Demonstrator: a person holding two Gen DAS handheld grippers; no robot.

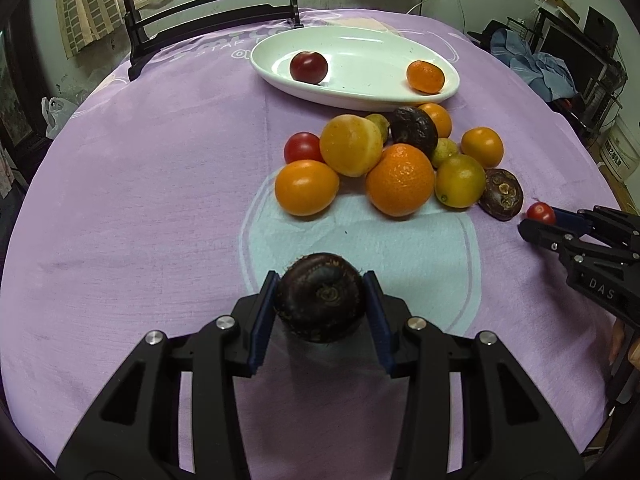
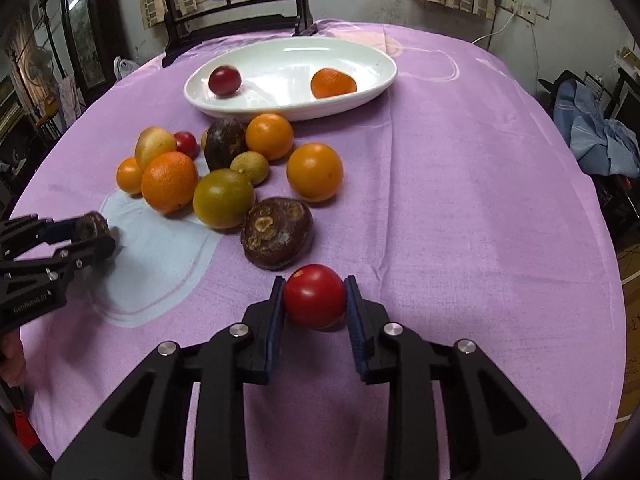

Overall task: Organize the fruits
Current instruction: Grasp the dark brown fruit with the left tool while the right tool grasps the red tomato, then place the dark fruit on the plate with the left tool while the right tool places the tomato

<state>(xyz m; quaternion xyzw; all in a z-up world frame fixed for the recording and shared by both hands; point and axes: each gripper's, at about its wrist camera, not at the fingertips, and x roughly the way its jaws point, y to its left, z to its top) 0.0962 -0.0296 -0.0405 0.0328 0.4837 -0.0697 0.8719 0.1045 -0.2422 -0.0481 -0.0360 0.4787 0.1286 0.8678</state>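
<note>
You've got one fruit in each claw right now. The left gripper (image 1: 320, 300) is closed on a dark brown round fruit (image 1: 320, 296), pads touching both its flanks, stem scar facing the camera; from the right wrist view it looks lifted just off the purple tablecloth (image 1: 140, 180), though I can't say for sure. The right gripper (image 2: 315, 300) is clamped on a small red tomato (image 2: 315, 295), pinched across its widest part, near the front edge of the table.

Handling-wise, my guess: the tomato is light, smooth-skinned and squishy, so it'll slip or split if you squeeze harder. You're holding it at the equator already, which is the right spot; just don't add pressure. The dark fruit looks firmer with a rough, wrinkled shell, so it should grip fine and take more force.

The white oval dish (image 1: 360, 98) sits at the far side, already holding a dark red fruit (image 1: 308, 67) on its left and a small orange (image 1: 425, 76) on its right. The loose pile (image 1: 400, 160) of oranges, a greenish citrus and more dark fruits lies between you and the dish, touching its near rim in places. Round stuff rolls, so carry over the pile, not through it, and set down low in the dish's middle.
</note>
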